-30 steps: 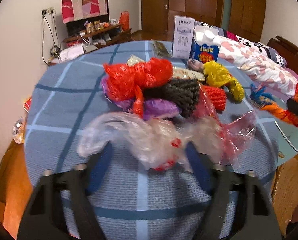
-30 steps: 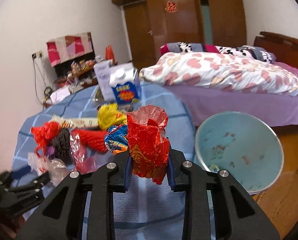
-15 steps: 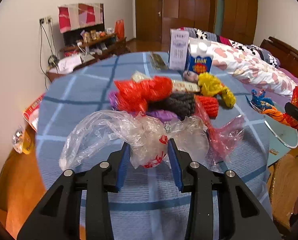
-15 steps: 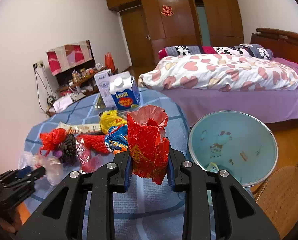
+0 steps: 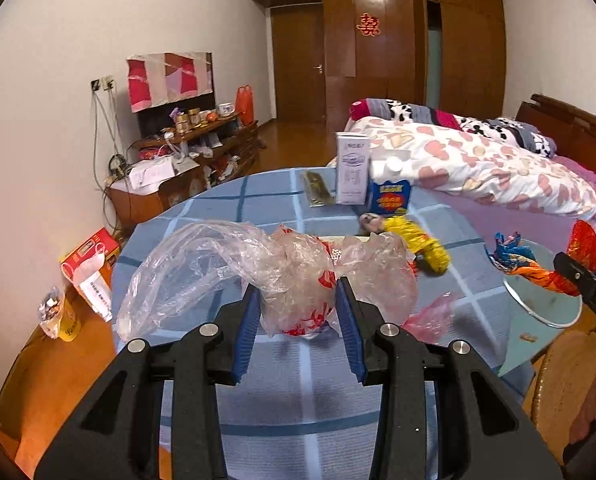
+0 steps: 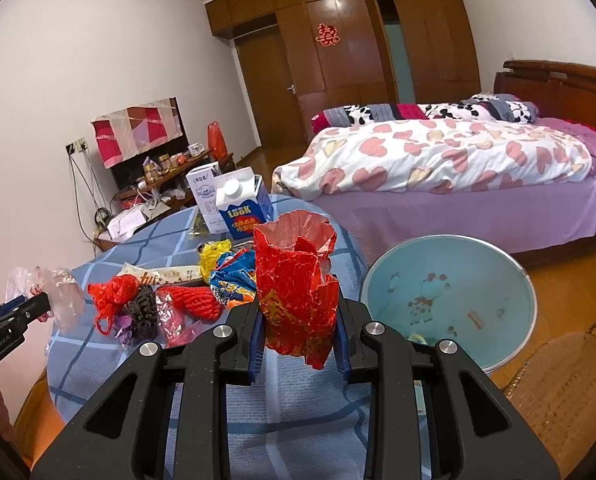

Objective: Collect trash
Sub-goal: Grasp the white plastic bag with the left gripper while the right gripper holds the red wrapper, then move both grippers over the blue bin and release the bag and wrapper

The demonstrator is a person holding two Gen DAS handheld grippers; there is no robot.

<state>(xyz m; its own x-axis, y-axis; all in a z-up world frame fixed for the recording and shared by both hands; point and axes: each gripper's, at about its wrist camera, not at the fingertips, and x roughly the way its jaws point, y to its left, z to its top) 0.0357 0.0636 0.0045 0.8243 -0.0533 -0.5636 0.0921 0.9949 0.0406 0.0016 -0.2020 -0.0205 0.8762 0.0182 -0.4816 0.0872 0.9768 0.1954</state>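
Observation:
My left gripper (image 5: 298, 316) is shut on a crumpled clear plastic bag (image 5: 258, 268) with red print and holds it above the blue checked table (image 5: 298, 392). My right gripper (image 6: 298, 328) is shut on a crinkled red foil wrapper (image 6: 294, 280) held upright over the table's right edge, with a blue and orange wrapper (image 6: 230, 276) bunched behind it. The light-blue trash bin (image 6: 450, 300) stands on the floor just right of the table. The left gripper with its bag also shows in the right wrist view (image 6: 38, 300) at far left.
On the table lie a red net bag (image 6: 114, 296), a dark net, a red mesh piece (image 6: 190, 300), a yellow bag (image 5: 422, 240), a pink film scrap (image 5: 430, 316) and two cartons (image 6: 238, 208). A bed (image 6: 458, 160) stands behind the bin.
My left gripper closed on the clear plastic bag and lifted it off the table. My right gripper kept its hold on the red wrapper and rose slightly.

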